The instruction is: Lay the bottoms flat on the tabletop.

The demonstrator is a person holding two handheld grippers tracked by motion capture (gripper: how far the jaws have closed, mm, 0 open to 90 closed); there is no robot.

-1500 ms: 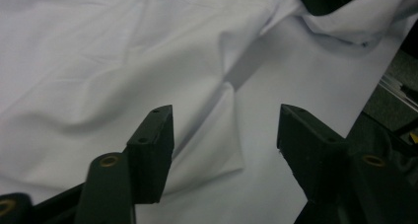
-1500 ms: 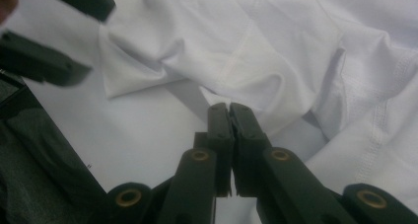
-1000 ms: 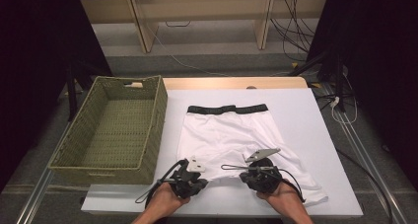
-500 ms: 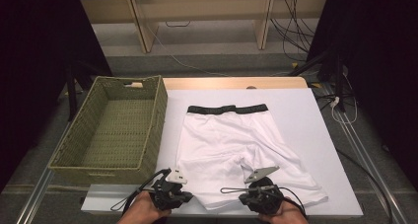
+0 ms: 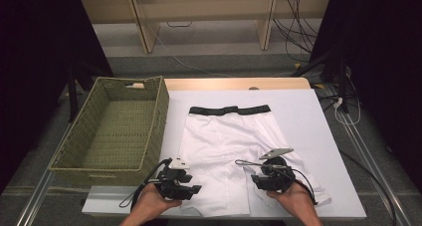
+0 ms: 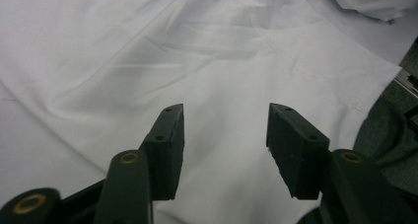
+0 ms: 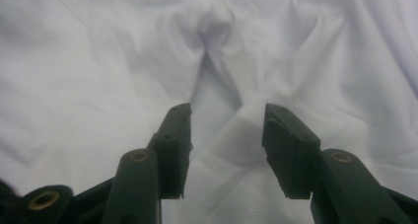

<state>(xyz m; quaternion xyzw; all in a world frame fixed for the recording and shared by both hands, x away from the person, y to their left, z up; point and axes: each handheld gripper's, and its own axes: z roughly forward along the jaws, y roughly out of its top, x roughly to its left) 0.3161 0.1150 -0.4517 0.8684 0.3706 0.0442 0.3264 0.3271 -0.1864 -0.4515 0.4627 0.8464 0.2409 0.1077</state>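
Observation:
White shorts (image 5: pixel 224 136) with a black waistband (image 5: pixel 229 109) lie flat on the white table (image 5: pixel 308 126), legs toward the near edge. My left gripper (image 5: pixel 175 176) sits over the left leg's hem and my right gripper (image 5: pixel 268 176) over the right leg. The left gripper (image 6: pixel 224 110) has just been opening; smooth white cloth (image 6: pixel 148 61) lies under its jaws, with nothing pinched. The right gripper (image 7: pixel 226 108) has also just been opening. A raised fold of cloth (image 7: pixel 217 21) runs toward its gap, but the pads do not press it.
A green woven basket (image 5: pixel 117 131) stands at the table's left edge, close beside the left hand. Cables (image 5: pixel 348 111) trail on the floor at the right. A wooden shelf (image 5: pixel 209 7) stands behind the table. The table's near edge is just below both hands.
Both hands drew back toward the near edge with the shorts' legs, pulling them flat. They then eased forward a little, and the cloth now lies loose.

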